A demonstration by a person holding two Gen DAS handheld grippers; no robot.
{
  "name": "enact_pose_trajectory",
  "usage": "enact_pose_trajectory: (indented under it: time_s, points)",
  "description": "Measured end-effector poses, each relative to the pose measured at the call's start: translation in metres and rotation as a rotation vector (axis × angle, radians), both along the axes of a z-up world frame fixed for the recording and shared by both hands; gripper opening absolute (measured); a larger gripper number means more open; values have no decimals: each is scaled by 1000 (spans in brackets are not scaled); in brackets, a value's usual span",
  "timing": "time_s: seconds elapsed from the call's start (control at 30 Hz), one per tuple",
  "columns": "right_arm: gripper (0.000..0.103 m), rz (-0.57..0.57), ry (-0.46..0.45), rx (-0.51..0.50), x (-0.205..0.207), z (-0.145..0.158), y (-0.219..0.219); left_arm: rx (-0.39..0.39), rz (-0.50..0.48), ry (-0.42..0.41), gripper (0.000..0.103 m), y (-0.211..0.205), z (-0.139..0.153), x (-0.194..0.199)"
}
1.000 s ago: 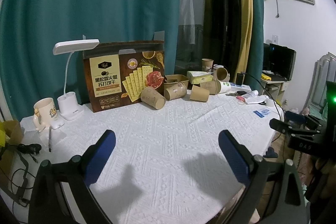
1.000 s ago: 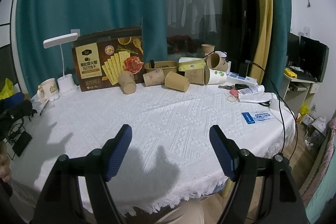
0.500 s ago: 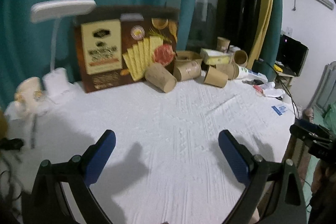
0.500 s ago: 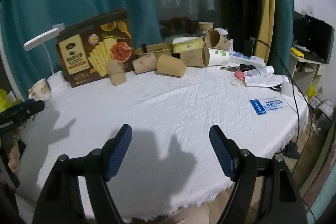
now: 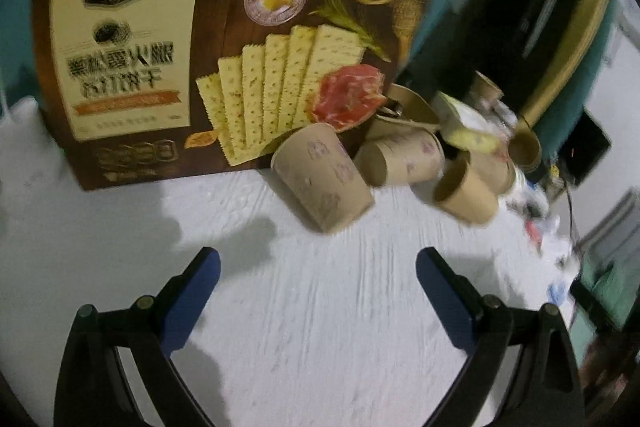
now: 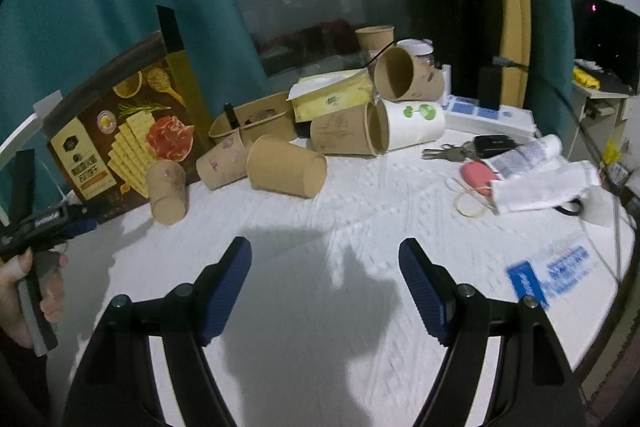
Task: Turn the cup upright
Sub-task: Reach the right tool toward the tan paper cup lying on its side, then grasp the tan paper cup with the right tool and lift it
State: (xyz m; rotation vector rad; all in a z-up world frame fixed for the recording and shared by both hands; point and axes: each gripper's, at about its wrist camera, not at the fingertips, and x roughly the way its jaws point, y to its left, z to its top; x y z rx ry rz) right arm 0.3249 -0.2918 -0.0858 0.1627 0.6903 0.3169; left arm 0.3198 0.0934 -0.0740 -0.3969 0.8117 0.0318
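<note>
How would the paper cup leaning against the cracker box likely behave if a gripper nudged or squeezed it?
The paper cup looks thin-walled and empty, so probably light and easily crushed. Tilted against the cracker box, it may slide or roll on the tablecloth in a curve, being tapered.

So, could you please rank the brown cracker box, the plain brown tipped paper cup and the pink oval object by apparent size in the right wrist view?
1. Brown cracker box
2. Plain brown tipped paper cup
3. Pink oval object
</note>
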Motion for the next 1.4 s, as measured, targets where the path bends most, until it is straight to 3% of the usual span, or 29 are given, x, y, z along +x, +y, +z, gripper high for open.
enact_pose_trajectory:
  time_s: [0.3,0.43,0.63,0.87,1.13,1.4]
  points:
    - [74,36,42,15,26,-20,19,-73,20,57,98,0,-34,84]
    - [74,41,61,13,24,-26,22,-110,12,119,75,1,-52,104]
    - [74,41,63,28,13,-24,19,-152,-14,126,67,0,-51,97]
    - [74,56,20,46,-25,-2,19,-171,-82,70,66,-13,-22,43]
    - [74,81,-6,57,-96,15,12,-226,-187,39,66,-44,1,-66]
    - [74,124,4,43,-161,8,8,-276,-243,57,66,-85,8,-167]
